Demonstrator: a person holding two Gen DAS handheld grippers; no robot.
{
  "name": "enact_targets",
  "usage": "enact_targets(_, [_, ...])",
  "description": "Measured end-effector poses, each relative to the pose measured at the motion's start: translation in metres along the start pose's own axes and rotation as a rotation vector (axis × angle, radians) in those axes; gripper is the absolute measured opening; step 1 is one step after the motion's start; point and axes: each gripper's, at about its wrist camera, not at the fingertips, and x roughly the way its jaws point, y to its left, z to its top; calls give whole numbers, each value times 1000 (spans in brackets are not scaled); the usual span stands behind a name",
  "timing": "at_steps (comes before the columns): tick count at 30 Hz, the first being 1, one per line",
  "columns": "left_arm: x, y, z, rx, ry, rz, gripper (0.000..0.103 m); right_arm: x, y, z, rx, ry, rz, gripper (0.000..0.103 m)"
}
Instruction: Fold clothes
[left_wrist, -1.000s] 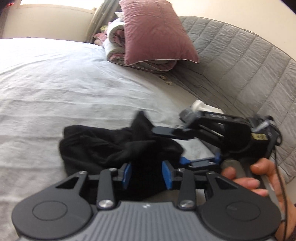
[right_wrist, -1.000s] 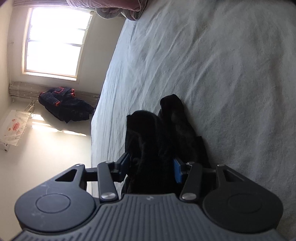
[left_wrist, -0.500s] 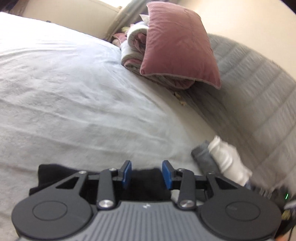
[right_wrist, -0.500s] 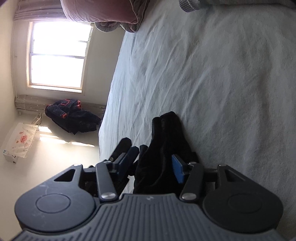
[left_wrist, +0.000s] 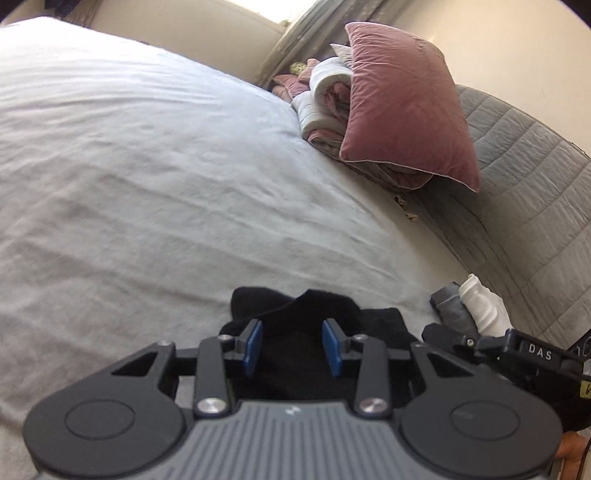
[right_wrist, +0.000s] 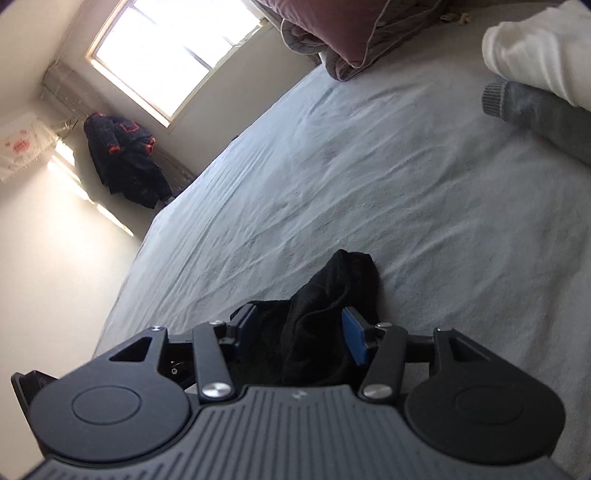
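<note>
A pale, wrinkled bedsheet (left_wrist: 155, 155) covers the wide mattress. At its far corner a dusty-pink pillow (left_wrist: 402, 107) leans on a rolled pink-and-white duvet (left_wrist: 325, 99), and a grey quilted headboard (left_wrist: 517, 177) runs beside them along the mattress edge. Some small brownish crumbs or debris (left_wrist: 406, 208), too small to identify, lie where sheet meets headboard. From the right wrist view, a bright window (right_wrist: 177, 55) lights a cream wall, with a radiator (right_wrist: 66, 86) below it. A dark jacket with red trim (right_wrist: 123, 158) hangs close to the radiator, and a white sheet with red print (right_wrist: 18, 146) hangs on the wall.
</note>
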Motion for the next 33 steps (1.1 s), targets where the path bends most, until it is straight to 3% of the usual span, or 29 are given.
enact_targets(3, [6, -2, -3, 6, -4, 2, 36, 15, 2, -4, -74, -2, -71, 43])
enact_targets(5, [11, -7, -6, 28, -13, 16, 36, 22, 0, -6, -94, -12, -97, 13])
enact_targets(6, [11, -10, -8, 47, -26, 26, 36, 25, -1, -7, -104, -17, -110, 11])
enact_targets(9, [4, -23, -14, 122, -125, 42, 36, 8, -8, -4, -65, -94, -14, 8])
enact_targets(11, [3, -30, -18, 168, -150, 36, 37, -1, -13, 2, -38, -126, 2, 8])
enact_targets(16, [18, -44, -35, 279, -67, 44, 38, 13, -35, -1, -18, -50, -130, 10])
enact_targets(20, [8, -49, -42, 340, -96, 65, 38, 6, -32, 0, -8, -40, -116, 19])
enact_targets(21, [4, -50, -41, 344, -108, 64, 38, 2, -29, 2, -19, -42, -109, 22])
enact_targets(23, [-7, -52, -40, 358, -138, 55, 38, -4, -17, 5, -56, -54, -112, 42])
enact_targets(28, [-14, -65, -45, 422, -114, 17, 37, -9, 15, 1, -146, -30, -75, 42])
enact_targets(33, [-5, -65, -73, 441, -55, 24, 38, 2, 18, -17, -160, 33, -59, 42])
